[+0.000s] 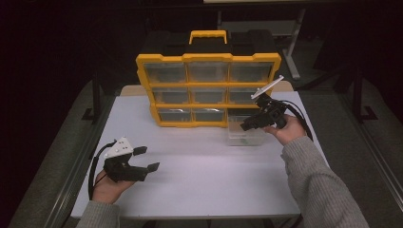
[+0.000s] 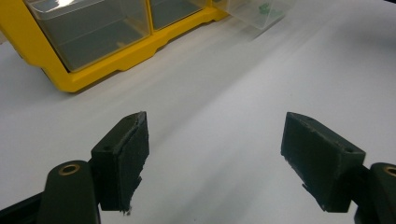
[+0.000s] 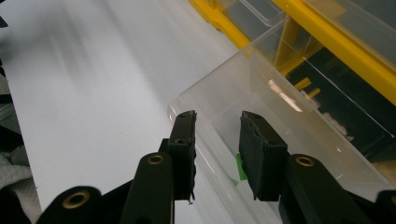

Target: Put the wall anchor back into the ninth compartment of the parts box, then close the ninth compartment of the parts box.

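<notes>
**Right tongs straddle the wall of the pulled-out clear drawer**

Your white tabletop [image 1: 199,175] carries a yellow organizer cabinet [image 1: 207,89] standing upright at its far edge, with 3 rows of clear drawers and a yellow handle on top. The bottom-right slot of the cabinet is open and dark.

In front of that slot, on the tabletop, sits the clear plastic drawer [image 1: 244,135], pulled free of the cabinet and close to its lower right corner. A small green piece [image 3: 240,167] lies on its floor.

Your right tongs [image 3: 217,151] are at the drawer's near wall, 1 jaw outside it and 1 inside. A gap shows between the pads and the wall, so the tongs are parted and not clamped on it.

Your left tongs [image 2: 215,158] rest low over the bare tabletop at the near left, well apart from the cabinet and drawer. Their jaws stand wide apart with nothing between them.
</notes>
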